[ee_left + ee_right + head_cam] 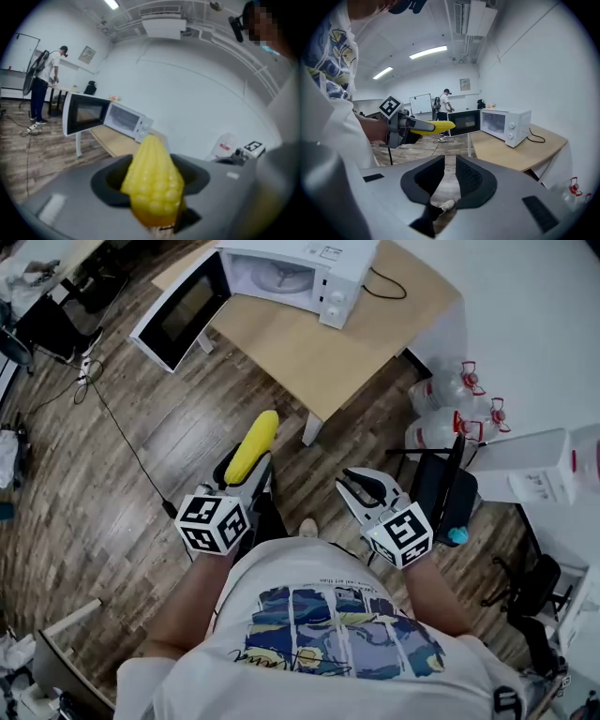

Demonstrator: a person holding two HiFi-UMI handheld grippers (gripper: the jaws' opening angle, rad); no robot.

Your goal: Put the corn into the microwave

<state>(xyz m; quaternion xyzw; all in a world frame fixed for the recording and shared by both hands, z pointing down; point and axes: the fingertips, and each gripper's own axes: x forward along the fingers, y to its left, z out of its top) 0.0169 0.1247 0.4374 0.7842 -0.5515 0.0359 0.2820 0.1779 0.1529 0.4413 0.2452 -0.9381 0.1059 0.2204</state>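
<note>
Corn clamped in our left hand-held gripper, over floor, near side of counter. Our right hand-held gripper empty, jaws narrowly apart. We see microwave far on counter, door swung open left.

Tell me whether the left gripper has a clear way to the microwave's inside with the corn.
Likely yes, once the person steps closer: the microwave door stands open and only floor lies between it and the left gripper.

Microwave on table, beyond corn
</note>
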